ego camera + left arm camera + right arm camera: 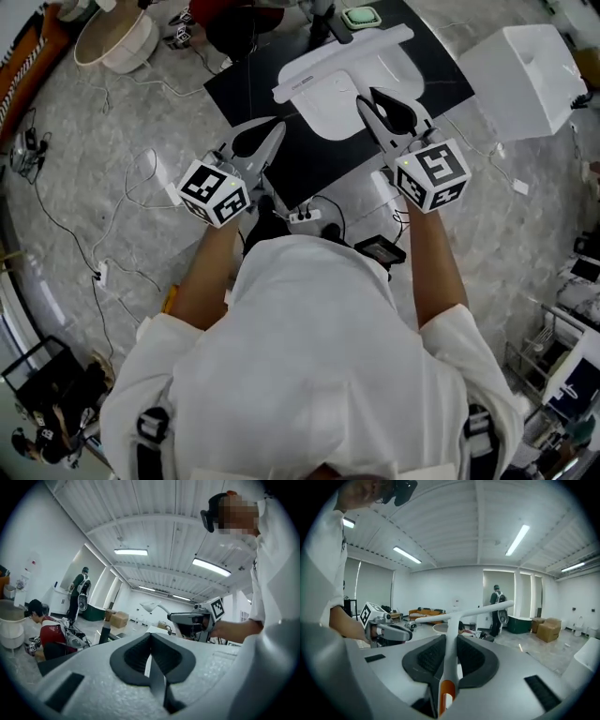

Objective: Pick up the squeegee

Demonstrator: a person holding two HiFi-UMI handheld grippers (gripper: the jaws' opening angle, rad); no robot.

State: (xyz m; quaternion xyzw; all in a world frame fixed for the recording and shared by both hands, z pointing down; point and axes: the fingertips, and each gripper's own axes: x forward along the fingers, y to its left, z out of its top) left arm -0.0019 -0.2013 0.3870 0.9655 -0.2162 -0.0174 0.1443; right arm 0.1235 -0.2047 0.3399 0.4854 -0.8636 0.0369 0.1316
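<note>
The white T-shaped squeegee (342, 64) is up in the air over a black mat, its long blade crosswise. My right gripper (370, 97) is shut on its handle. In the right gripper view the handle (449, 658), orange at its near end, runs out between the dark pads to the blade (464, 615). My left gripper (272, 133) is raised at the left, apart from the squeegee, with its jaws together and nothing in them. The left gripper view shows its pads (136, 656) meeting, and beyond them the right gripper (194, 618) with the squeegee (151, 605).
A black mat (281, 164) lies on the grey floor with a white tray-like piece (342, 117) on it. A white box (525, 80) stands at the right and a beige tub (117, 42) at the far left. Cables (141, 178) trail on the floor. People are farther off.
</note>
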